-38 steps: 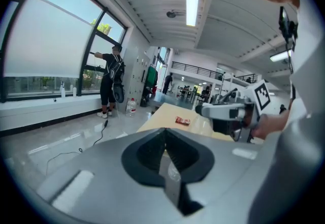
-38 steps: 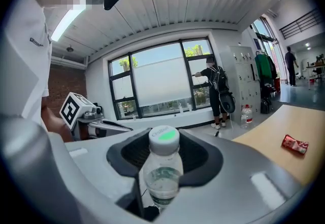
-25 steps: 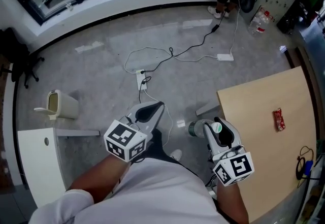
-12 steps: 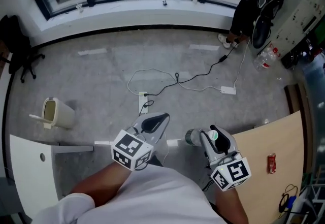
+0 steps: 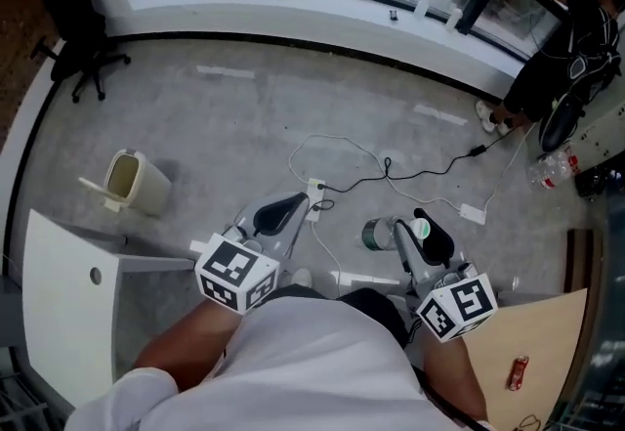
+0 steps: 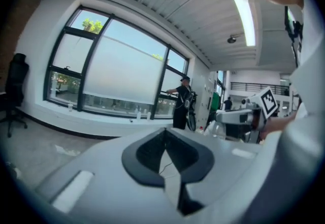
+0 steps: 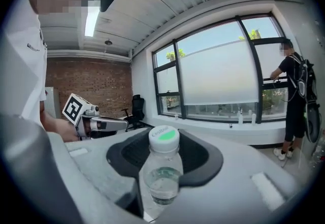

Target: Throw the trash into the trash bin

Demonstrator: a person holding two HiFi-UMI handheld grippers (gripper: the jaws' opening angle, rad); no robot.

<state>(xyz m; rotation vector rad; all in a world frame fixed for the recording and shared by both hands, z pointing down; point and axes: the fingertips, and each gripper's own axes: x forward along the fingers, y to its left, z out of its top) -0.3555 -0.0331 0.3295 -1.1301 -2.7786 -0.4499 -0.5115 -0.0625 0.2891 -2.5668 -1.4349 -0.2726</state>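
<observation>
A person is holding two grippers over a grey floor (image 5: 225,126). The right gripper's (image 5: 402,230) fingers are pinching a small clear bottle (image 5: 377,235) with a white, green-marked cap. The left gripper's (image 5: 293,207) fingers are pressed together, gripping nothing. The beige bin (image 5: 134,182) is standing open on the floor at far left, well apart from both, beside a white bench (image 5: 66,307). A red wrapper (image 5: 518,372) is lying on the wooden bench (image 5: 549,336), near right.

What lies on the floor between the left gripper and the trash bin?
Nothing: the head view shows only bare grey floor between the left gripper and the trash bin.
</observation>
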